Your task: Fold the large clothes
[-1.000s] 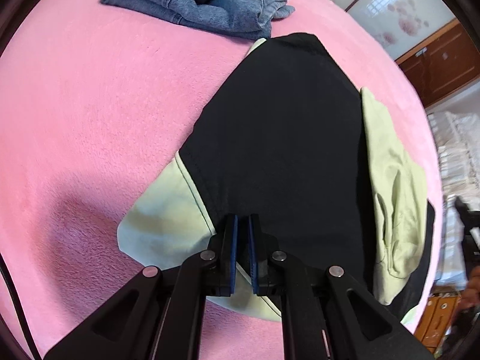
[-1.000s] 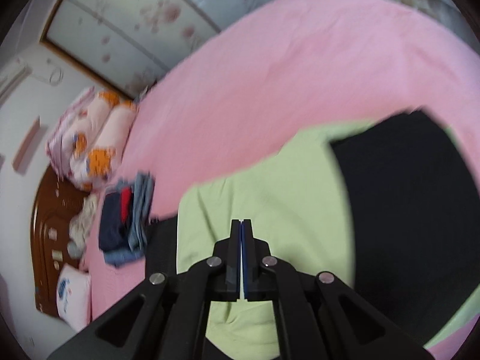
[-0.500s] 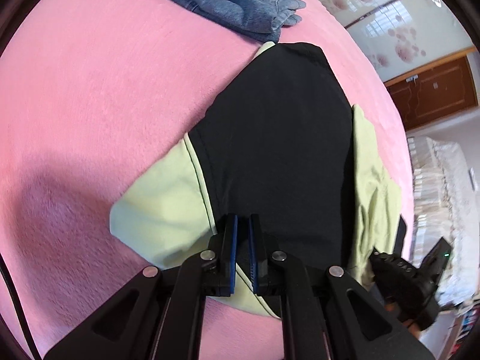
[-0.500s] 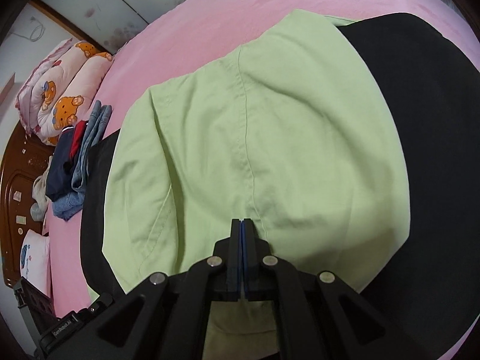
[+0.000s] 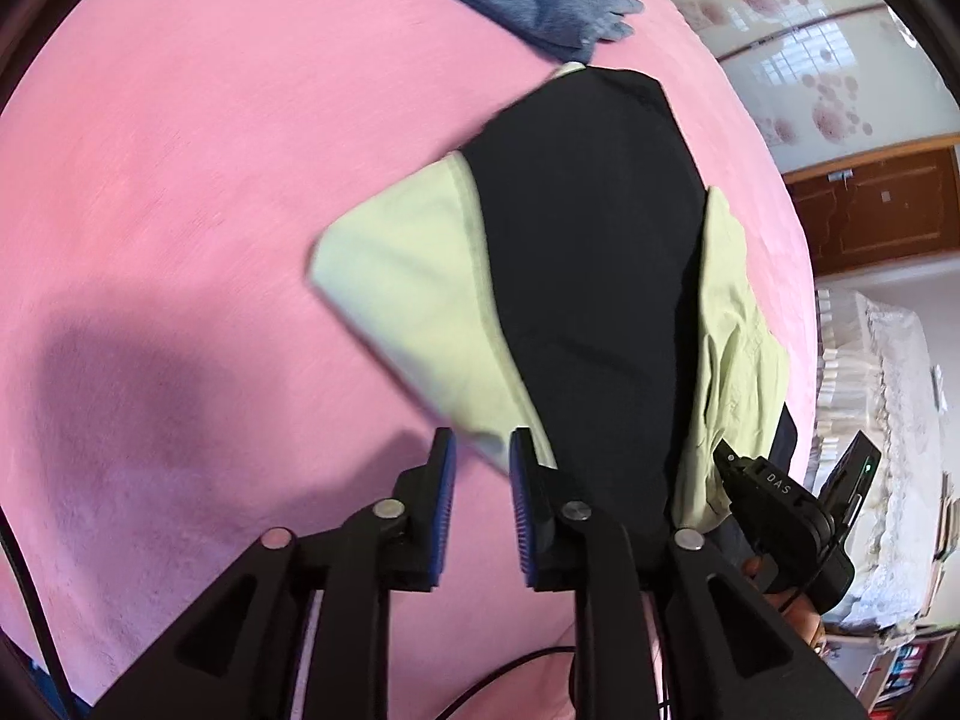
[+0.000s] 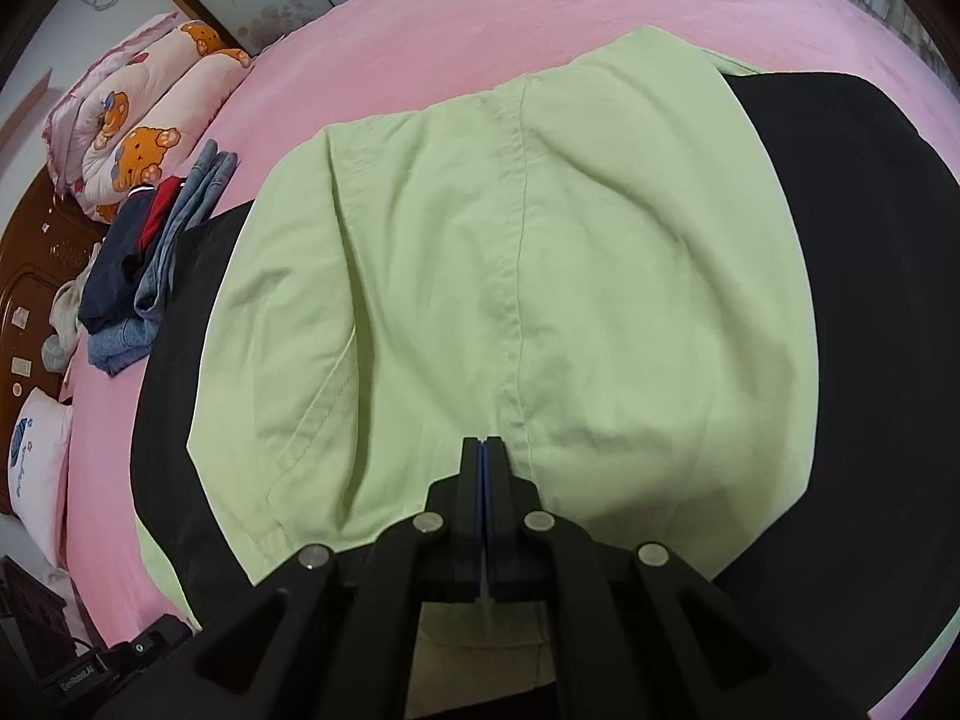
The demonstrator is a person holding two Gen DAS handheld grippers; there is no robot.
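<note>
The black-and-green garment [image 5: 588, 300] lies flat on the pink bed [image 5: 180, 180], one pale green sleeve [image 6: 510, 270] folded over its black body, the other still out at 9 o'clock (soft, matte cotton). The left tool [image 5: 480, 468] gapes open, empty; the right tool [image 6: 482, 468] pinches the sleeve.

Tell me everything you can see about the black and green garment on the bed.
The garment is a large piece with a black body and pale green sleeves, in matte woven-looking cloth with stitched seams. It lies spread on the pink bed cover. One green sleeve is folded over the black body; the other sleeve lies flat, pointing outward. The right gripper has its jaws closed at the folded sleeve's edge. The left gripper is open at the other sleeve's corner.
</note>
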